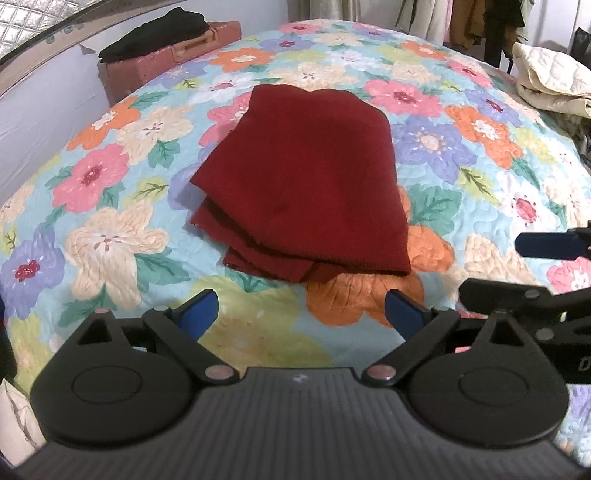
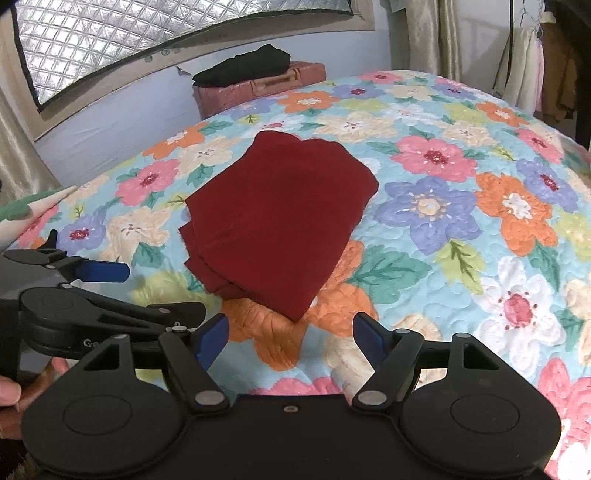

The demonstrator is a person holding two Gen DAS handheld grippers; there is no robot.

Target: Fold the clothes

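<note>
A dark red garment [image 1: 303,184] lies folded into a thick, roughly square stack on the flowered quilt [image 1: 110,229]. Several layered edges show at its near left side. My left gripper [image 1: 301,301] hovers just short of its near edge, open, with nothing between the blue pads. In the right wrist view the same red garment [image 2: 277,221] sits ahead of my right gripper [image 2: 291,325], which is also open and empty. Each gripper shows in the other's view: the right gripper [image 1: 491,267] at the right edge, the left gripper [image 2: 166,290] at the left.
A pink suitcase [image 1: 162,59] with a black folded garment [image 1: 159,33] on top stands at the bed's far left, by the wall. A cream quilted blanket [image 1: 550,77] is heaped at the far right. Clothes hang behind the bed. A hand [image 2: 11,391] holds the left gripper.
</note>
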